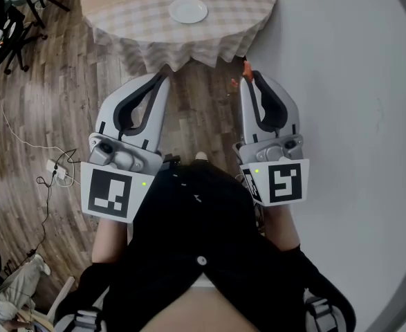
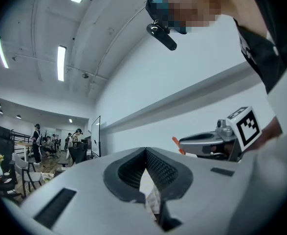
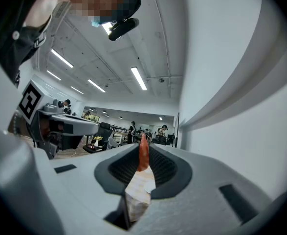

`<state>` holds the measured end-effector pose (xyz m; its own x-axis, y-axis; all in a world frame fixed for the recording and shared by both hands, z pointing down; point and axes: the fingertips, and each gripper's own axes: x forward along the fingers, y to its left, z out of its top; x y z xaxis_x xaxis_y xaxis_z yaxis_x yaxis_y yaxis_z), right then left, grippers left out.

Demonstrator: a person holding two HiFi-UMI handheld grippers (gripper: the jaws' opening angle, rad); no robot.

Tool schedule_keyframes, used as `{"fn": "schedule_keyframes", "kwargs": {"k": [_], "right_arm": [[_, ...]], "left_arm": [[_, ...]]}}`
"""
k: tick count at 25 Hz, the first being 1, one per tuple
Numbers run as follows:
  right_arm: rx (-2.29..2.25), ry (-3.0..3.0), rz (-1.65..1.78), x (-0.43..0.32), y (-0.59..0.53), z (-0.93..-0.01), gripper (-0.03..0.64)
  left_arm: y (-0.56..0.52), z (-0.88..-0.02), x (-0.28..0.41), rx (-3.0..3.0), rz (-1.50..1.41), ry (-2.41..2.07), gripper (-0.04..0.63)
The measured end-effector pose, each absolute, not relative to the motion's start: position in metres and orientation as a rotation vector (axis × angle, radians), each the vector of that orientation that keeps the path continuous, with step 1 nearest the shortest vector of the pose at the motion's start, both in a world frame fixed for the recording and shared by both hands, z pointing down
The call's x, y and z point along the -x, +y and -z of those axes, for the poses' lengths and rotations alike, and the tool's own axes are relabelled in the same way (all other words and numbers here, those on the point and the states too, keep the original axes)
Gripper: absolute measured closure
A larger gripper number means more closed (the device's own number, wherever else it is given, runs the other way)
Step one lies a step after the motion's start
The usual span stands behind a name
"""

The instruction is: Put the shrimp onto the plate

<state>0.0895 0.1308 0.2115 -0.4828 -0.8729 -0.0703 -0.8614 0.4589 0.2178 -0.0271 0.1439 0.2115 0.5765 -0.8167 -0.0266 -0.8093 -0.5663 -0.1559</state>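
In the head view a white plate (image 1: 187,10) lies on a round table (image 1: 120,12) with a checked cloth, ahead of both grippers. My right gripper (image 1: 250,76) is shut on an orange shrimp (image 1: 245,68), whose tip sticks out past the fingertips, short of the table's near edge. In the right gripper view the shrimp (image 3: 143,153) stands upright between the shut jaws of the right gripper (image 3: 143,148). My left gripper (image 1: 164,75) is shut with nothing in it, and in its own view the left gripper (image 2: 145,152) shows its pads pressed together. The shrimp's tip (image 2: 175,142) shows there too.
Wooden floor (image 1: 43,102) lies left of the grippers, with cables and a power strip (image 1: 56,171). A chair base (image 1: 9,33) stands at the far left. A pale wall (image 1: 355,81) fills the right side. People and office furniture (image 2: 45,148) are far off.
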Motion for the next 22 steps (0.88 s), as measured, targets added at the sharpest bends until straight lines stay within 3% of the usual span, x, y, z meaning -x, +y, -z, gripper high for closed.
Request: {"fn": "schedule_keyframes", "kwargs": {"k": [22], "right_arm": [[-1.669,-2.574,0.4,-0.06,0.158,-0.204,0.568]], "left_arm": [[0.163,-0.208,0.062,2.67,0.026,1.291,0.592]]}}
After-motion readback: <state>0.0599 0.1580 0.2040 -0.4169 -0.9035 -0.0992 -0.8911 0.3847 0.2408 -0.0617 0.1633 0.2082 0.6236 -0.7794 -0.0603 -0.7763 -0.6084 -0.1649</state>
